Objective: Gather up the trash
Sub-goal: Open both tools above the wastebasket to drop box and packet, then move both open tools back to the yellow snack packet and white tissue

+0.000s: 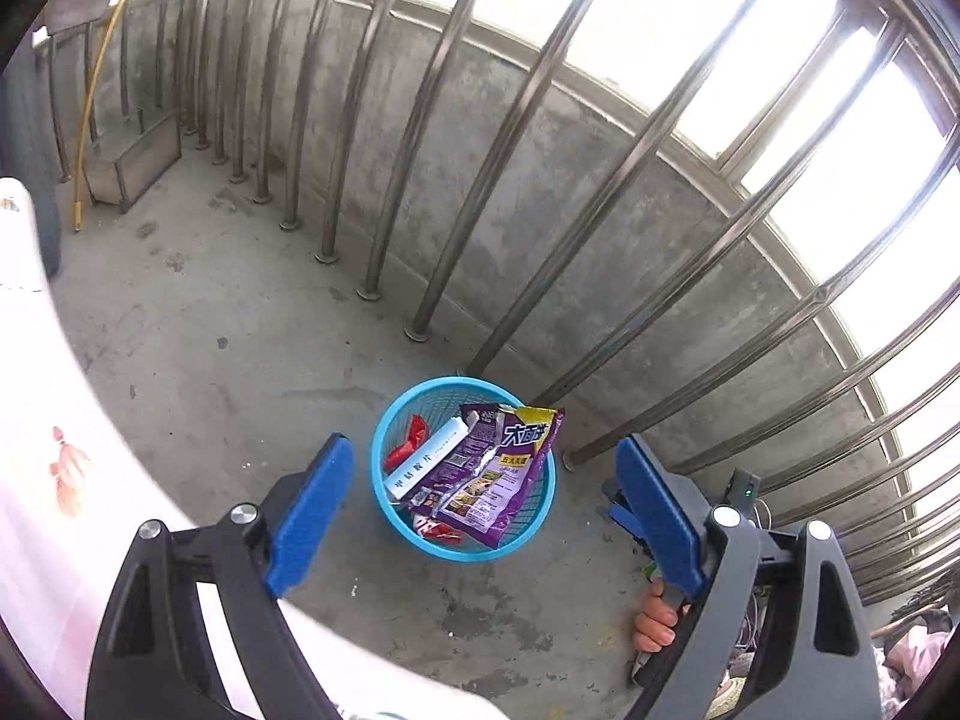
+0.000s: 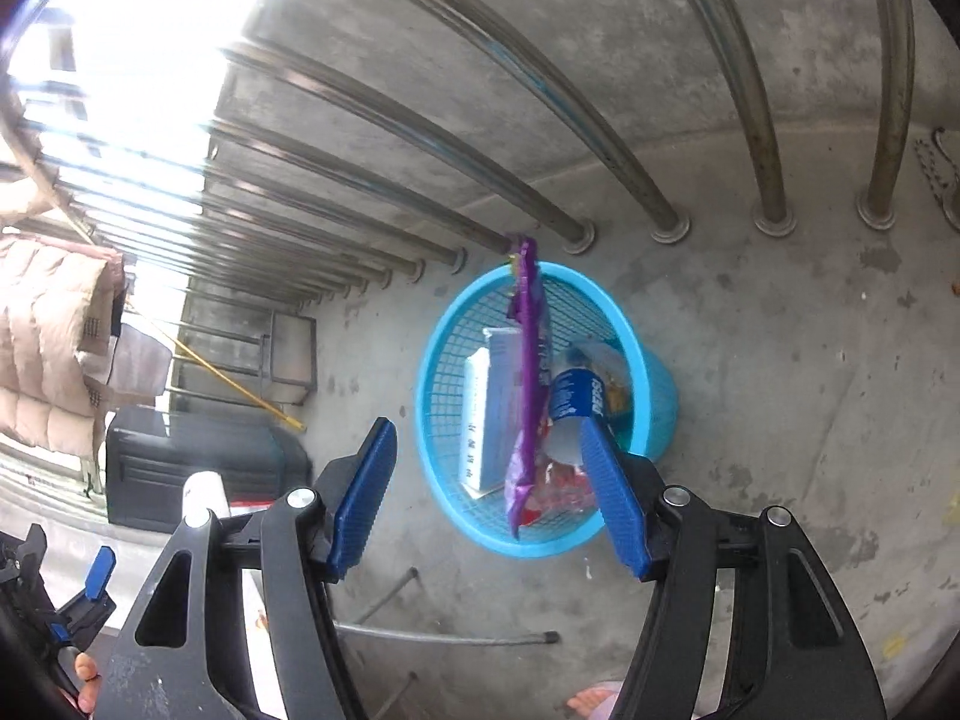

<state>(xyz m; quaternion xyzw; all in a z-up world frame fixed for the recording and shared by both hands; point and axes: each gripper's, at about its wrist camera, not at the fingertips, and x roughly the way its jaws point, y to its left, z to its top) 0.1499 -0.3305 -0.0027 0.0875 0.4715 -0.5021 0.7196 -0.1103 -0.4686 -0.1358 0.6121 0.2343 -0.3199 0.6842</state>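
A blue mesh basket point(image 1: 468, 552) stands on the concrete floor beside the railing. It holds a purple snack bag point(image 1: 498, 468), a white carton point(image 1: 426, 459) and red wrappers point(image 1: 408, 441). My left gripper point(image 1: 483, 450) hovers above it, open and empty. In the right wrist view the basket point(image 2: 630, 324) also holds a blue Pepsi bottle point(image 2: 576, 396) next to the purple bag point(image 2: 528, 372), which stands on edge. My right gripper point(image 2: 487, 432) is open above the basket's near side, with nothing between its pads.
Steel railing bars point(image 1: 420, 276) and a low concrete wall point(image 1: 540, 192) run behind the basket. A white cloth point(image 1: 54, 420) hangs at the left. A dark box point(image 2: 198, 468), a yellow stick point(image 2: 240, 390) and a thin metal rod point(image 2: 450, 639) are on the floor.
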